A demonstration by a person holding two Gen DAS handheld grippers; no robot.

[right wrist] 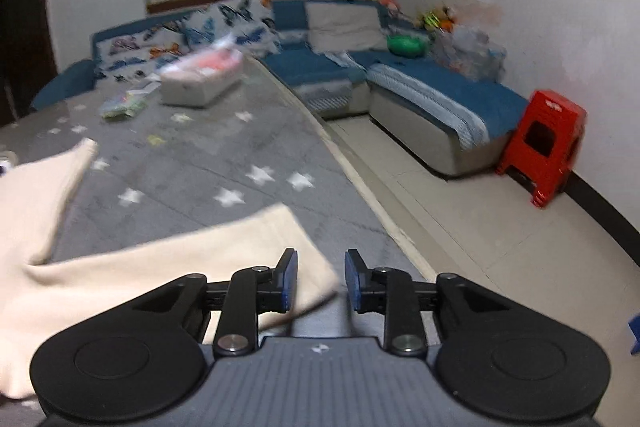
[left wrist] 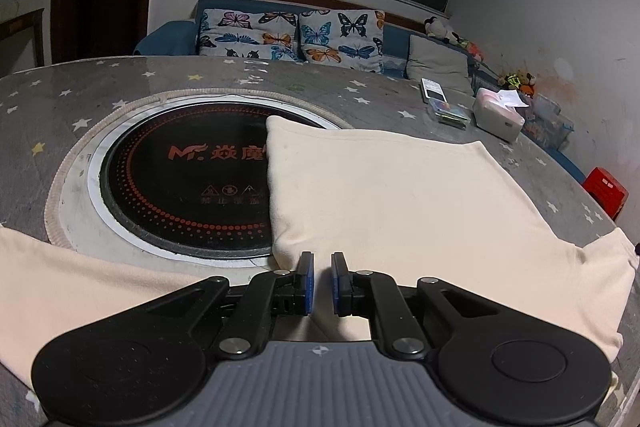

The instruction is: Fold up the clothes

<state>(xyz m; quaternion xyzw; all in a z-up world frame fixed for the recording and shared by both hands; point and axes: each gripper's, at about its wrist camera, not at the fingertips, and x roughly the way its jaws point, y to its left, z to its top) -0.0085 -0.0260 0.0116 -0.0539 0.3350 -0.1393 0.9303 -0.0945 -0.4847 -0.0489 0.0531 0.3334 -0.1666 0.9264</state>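
Listing by size, largest first. Table (left wrist: pixel 60 99): grey, starred cover, round black hob (left wrist: pixel 188 179) set in its middle. Garment (left wrist: pixel 392 195): cream, lying flat on the near half of the table, body folded over the hob's right edge, one sleeve (left wrist: pixel 80 287) trailing left, another (right wrist: pixel 200 259) reaching toward the near right table edge. Tissue box (left wrist: pixel 498 113): far right, well apart from the garment. My left gripper (left wrist: pixel 322 269): fingers nearly closed above the garment's near hem; whether cloth is pinched between them, I cannot tell. My right gripper (right wrist: pixel 317 273): fingers apart, nothing gripped, left finger over the right sleeve's end. Step in hand, by my judgement: taking that sleeve. Advice: centre the cuff between both fingers, pinch the top layer only, then carry it flat across the body.
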